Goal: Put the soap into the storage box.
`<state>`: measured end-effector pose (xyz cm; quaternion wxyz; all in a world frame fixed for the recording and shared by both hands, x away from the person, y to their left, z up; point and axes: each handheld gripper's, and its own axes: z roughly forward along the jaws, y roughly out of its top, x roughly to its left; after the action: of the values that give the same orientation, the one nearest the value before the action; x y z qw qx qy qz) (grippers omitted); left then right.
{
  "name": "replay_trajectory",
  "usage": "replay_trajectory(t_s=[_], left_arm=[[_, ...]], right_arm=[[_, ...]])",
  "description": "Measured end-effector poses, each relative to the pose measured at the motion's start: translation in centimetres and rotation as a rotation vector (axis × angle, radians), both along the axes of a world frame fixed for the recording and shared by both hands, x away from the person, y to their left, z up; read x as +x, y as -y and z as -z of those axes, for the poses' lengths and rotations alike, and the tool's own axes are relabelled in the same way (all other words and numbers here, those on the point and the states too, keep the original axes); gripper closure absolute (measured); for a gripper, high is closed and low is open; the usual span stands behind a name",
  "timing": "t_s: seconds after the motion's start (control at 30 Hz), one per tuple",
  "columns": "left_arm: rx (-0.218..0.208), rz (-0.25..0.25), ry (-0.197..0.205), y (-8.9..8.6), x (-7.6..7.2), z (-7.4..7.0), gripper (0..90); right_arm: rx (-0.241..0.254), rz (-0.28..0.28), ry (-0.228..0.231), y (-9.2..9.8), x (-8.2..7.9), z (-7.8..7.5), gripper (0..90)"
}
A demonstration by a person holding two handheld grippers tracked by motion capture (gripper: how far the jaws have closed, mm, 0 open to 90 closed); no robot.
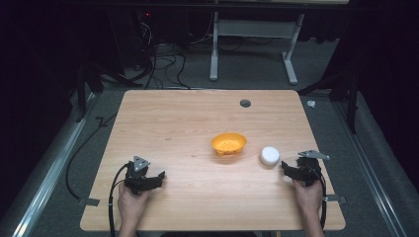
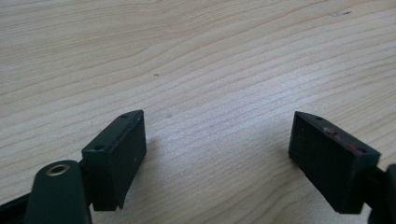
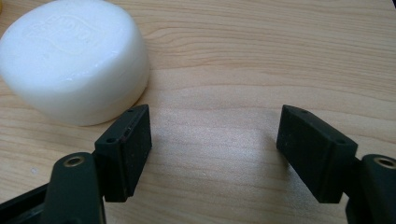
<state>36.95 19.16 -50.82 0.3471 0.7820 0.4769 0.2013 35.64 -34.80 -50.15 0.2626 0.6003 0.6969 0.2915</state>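
Observation:
A white round bar of soap [image 1: 269, 155] lies on the wooden table [image 1: 188, 123], just right of an orange bowl [image 1: 228, 143]. My right gripper [image 1: 285, 168] rests near the table's right edge, just right of the soap, held by a hand. In the right gripper view the soap [image 3: 70, 60] sits ahead and to the left of the jaws; the right gripper [image 3: 215, 149] is open over bare wood. My left gripper [image 1: 159, 177] rests at the front left of the table. In the left gripper view the left gripper [image 2: 217, 151] is open with only wood between its jaws.
A small dark round grommet [image 1: 245, 103] sits in the table near its far edge. Behind the table stand a grey frame [image 1: 252, 44] and loose cables [image 1: 163, 64] on the floor. A black cable [image 1: 113, 202] trails from the left gripper.

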Motion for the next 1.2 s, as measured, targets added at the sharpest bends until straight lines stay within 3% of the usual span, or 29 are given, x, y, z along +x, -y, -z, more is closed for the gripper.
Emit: replay_trajectory(t_s=[0.57,0.7,1.2], left_arm=[[0.002,0.001,-0.001,0.0,0.0,0.0,19.7],[0.002,0.001,-0.001,0.0,0.0,0.0,19.7],[0.001,0.000,0.000,0.0,0.0,0.0,19.7]], right_arm=[[0.017,-0.004,-0.003,0.1,-0.1,0.0,27.0],[0.059,-0.007,-0.006,0.5,-0.3,-0.2,27.2],[0.080,-0.038,0.051,-0.1,-2.0,-0.4,25.3]])
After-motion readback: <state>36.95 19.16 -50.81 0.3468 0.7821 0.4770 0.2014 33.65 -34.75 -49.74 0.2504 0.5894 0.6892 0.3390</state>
